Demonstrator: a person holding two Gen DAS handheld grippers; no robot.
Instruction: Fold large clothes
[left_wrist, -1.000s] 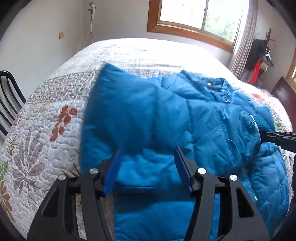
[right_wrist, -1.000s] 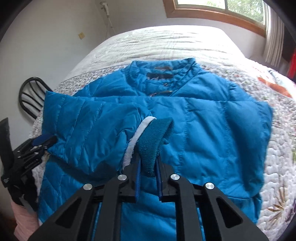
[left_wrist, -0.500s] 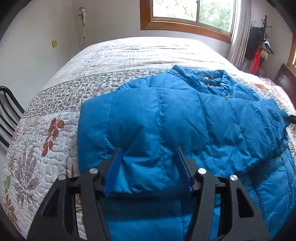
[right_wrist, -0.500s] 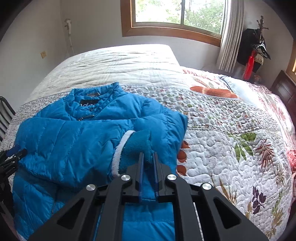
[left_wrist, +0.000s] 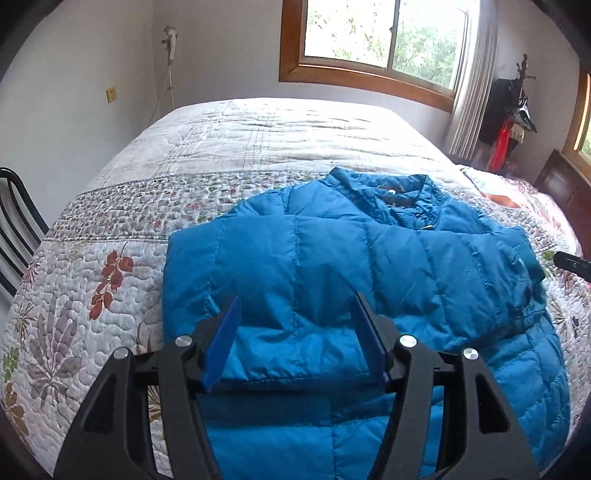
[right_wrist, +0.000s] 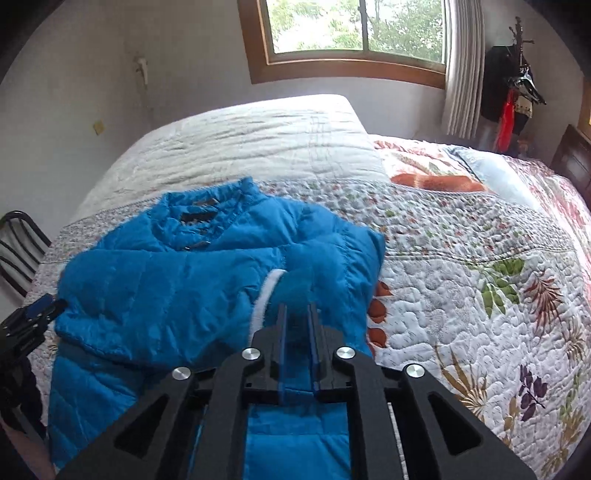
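Two grippers worked a blue jacket (left_wrist: 369, 266) spread on the quilted bed (left_wrist: 258, 140); the left gripper (left_wrist: 295, 325) hung slack-jawed above its folded sleeve, while the right gripper (right_wrist: 297, 314) pinched the teal cuff (right_wrist: 295, 288) just ahead

The blue jacket (left_wrist: 332, 258) is quilted puffer cloth with a faint sheen, stitched into panels; its cuff (right_wrist: 295, 288) is soft, matt fleecy knit with a white edge. The bedspread (left_wrist: 110, 302) under it is matt quilted cotton, pebbly with stitching and printed with leaves. The gripper frames look like matt black plastic with shiny metal bolts and smooth blue pads (left_wrist: 221, 343). The far window frame (left_wrist: 369, 74) is varnished wood.
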